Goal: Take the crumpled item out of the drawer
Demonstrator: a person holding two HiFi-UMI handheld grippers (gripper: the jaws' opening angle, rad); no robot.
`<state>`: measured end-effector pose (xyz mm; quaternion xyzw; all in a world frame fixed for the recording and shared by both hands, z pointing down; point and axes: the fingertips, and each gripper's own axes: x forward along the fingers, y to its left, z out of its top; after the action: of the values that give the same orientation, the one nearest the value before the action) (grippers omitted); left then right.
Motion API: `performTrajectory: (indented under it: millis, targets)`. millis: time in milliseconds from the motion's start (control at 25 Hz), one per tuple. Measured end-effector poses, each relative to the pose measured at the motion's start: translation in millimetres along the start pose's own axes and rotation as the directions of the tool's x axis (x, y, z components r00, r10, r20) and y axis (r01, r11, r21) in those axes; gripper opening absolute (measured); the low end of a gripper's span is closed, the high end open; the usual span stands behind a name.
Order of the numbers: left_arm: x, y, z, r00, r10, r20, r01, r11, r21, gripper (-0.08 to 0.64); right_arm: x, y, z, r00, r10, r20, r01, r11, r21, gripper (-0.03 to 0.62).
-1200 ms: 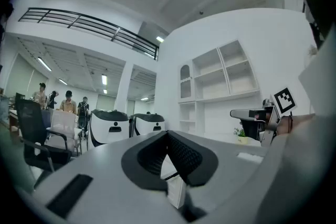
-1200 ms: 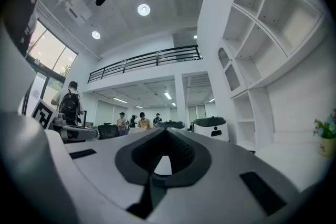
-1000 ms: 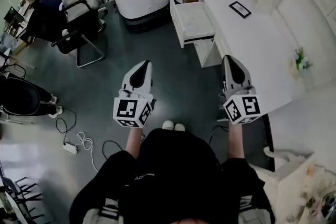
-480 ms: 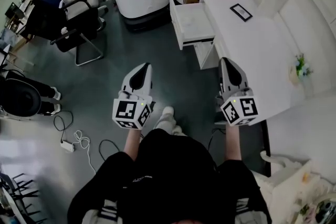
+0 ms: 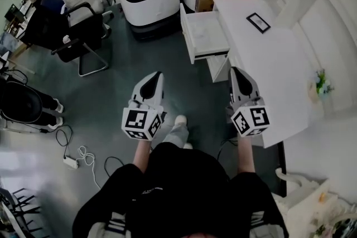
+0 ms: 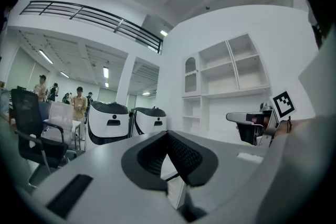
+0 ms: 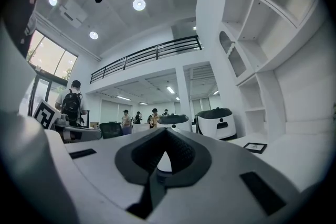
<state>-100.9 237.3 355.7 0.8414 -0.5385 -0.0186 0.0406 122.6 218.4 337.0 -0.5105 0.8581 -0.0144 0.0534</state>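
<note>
Drawer (image 5: pixel 205 36) juts from surface (image 5: pixel 273 64) left edge; open floor (image 5: pixel 167 58) before it | left gripper (image 5: pixel 154 76), right gripper (image 5: pixel 234 71): jaws pressed together, empty

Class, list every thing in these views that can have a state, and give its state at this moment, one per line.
left hand-held gripper: shut, nothing held
right hand-held gripper: shut, nothing held
drawer: pulled open; contents too small to tell
picture frame: lying flat on the desk
plant: standing upright on the desk
</note>
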Motion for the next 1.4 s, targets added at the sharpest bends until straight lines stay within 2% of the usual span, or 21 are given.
performTrajectory:
  millis: [360,760,1000,1400]
  targets:
    - [72,39,1,0.999,-0.039,-0.011,0.038,0.999,-0.013,-0.003,70,-28,-8,0.999,-0.035,-0.004,0.035,0.999,0.012,-0.008]
    - [137,66,-7,0.992,-0.12,-0.036,0.118,0.992,-0.042,-0.002,122,-53,-17,0.996,-0.088,-0.022,0.088,0.996,0.015,-0.008]
    - [163,73,-17,0.989,-0.138,-0.056,0.135,0.989,-0.052,-0.003,144,-71,-30,0.993,-0.109,-0.036,0.11,0.994,0.027,-0.008]
    - [217,89,-44,0.983,-0.133,-0.129,0.121,0.988,-0.095,-0.002,195,-114,-58,0.99,-0.114,-0.081,0.121,0.989,0.089,-0.008]
